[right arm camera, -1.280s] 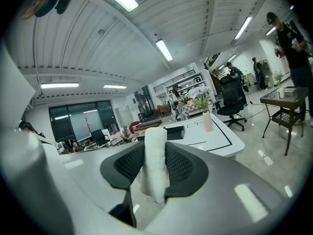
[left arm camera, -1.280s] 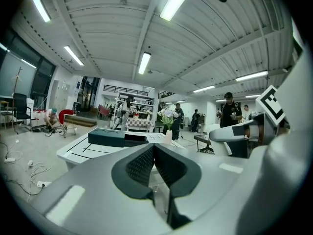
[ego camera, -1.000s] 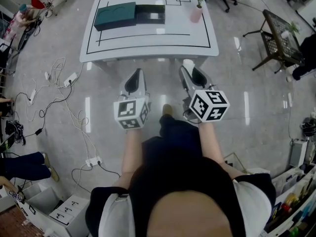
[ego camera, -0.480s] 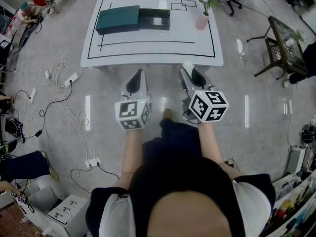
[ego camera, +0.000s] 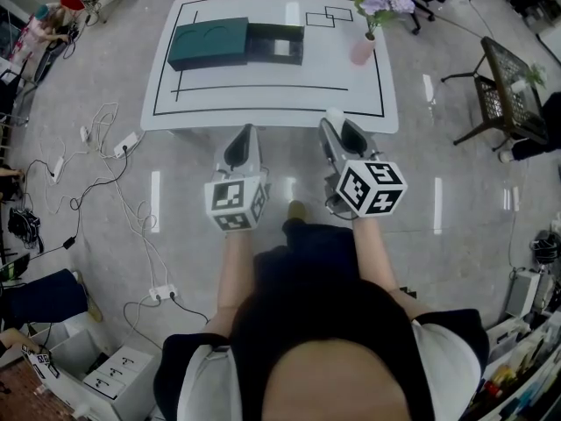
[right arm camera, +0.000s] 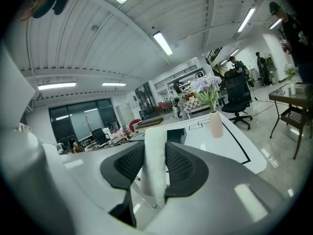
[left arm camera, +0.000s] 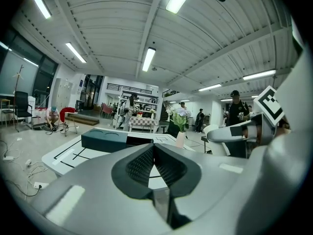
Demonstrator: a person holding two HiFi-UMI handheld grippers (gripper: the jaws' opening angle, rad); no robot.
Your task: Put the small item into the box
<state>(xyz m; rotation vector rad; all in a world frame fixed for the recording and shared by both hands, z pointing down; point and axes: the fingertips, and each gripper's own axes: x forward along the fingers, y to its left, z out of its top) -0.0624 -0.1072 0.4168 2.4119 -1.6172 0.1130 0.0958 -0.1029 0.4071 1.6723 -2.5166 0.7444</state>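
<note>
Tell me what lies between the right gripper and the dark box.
Head view: only bare white tabletop with black lines lies between the right gripper, holding a white item, and the dark box.

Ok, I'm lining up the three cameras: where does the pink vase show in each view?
Head view: pink vase upper right of centre, near the far right corner of the white table.
Left gripper view: vase just right of centre, beyond the jaws.
Right gripper view: vase right of centre.
Shared landmark: the white table with black lines.
</note>
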